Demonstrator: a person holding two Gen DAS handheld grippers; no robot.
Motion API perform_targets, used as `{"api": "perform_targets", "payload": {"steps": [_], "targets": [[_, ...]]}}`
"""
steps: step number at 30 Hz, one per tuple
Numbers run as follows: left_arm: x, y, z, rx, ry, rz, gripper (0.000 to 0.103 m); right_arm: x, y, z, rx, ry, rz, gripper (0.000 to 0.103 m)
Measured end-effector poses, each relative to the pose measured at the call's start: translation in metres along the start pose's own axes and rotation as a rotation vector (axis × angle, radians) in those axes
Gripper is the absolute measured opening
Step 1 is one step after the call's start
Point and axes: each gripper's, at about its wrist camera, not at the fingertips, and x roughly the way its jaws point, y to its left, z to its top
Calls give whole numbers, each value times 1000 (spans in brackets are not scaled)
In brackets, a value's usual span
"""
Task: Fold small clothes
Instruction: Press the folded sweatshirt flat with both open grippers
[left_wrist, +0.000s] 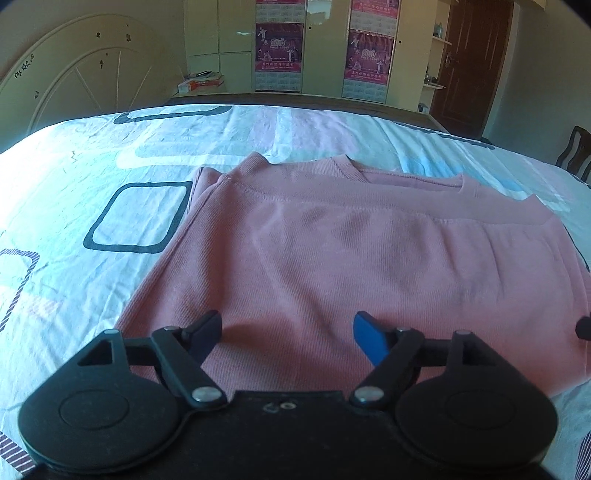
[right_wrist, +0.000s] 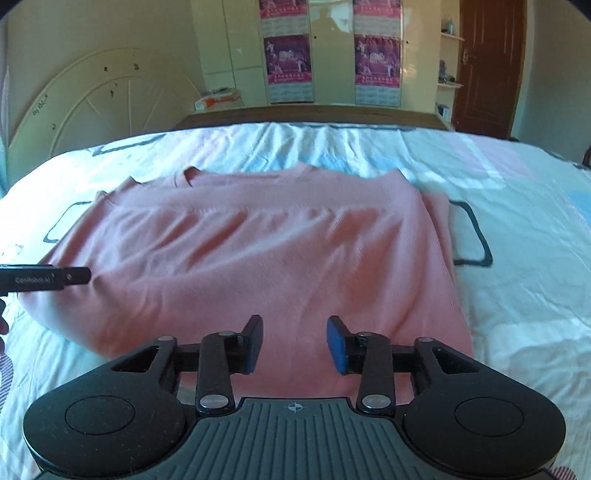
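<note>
A pink knit top (left_wrist: 332, 251) lies flat on the bed, folded so its hem band lies just below the neckline; it also shows in the right wrist view (right_wrist: 266, 258). My left gripper (left_wrist: 288, 336) is open and empty, its fingers just above the garment's near edge on the left side. My right gripper (right_wrist: 295, 343) is open and empty over the near edge on the right side. The left gripper's finger (right_wrist: 70, 277) shows at the left edge of the right wrist view, beside the garment's left edge.
The bed sheet (left_wrist: 92, 177) is white with blue, pink and dark square outlines. A white headboard (left_wrist: 74, 81) stands at the left, a wardrobe with posters (left_wrist: 280, 48) behind, a brown door (right_wrist: 487, 62) at the right, a chair (left_wrist: 576, 151) by the bed.
</note>
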Motion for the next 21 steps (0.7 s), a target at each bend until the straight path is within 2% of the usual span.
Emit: {"api": "perform_targets", "payload": {"steps": [6, 10, 13, 15, 18, 21], "targets": [[6, -10, -6, 14, 26, 25, 80, 16, 47, 30, -78, -72, 57, 45], [10, -12, -12, 28, 28, 44, 83, 36, 66, 35, -113, -76, 57, 45], [11, -13, -15, 33, 26, 53, 85, 60, 66, 22, -172, -14, 2, 45], [11, -14, -14, 31, 32, 56, 85, 73, 59, 7, -189, 38, -5, 44], [13, -14, -14, 27, 39, 61, 88, 67, 55, 2, -205, 19, 9, 45], [13, -15, -12, 17, 51, 66, 90, 60, 53, 7, -168, 3, 43, 45]]}}
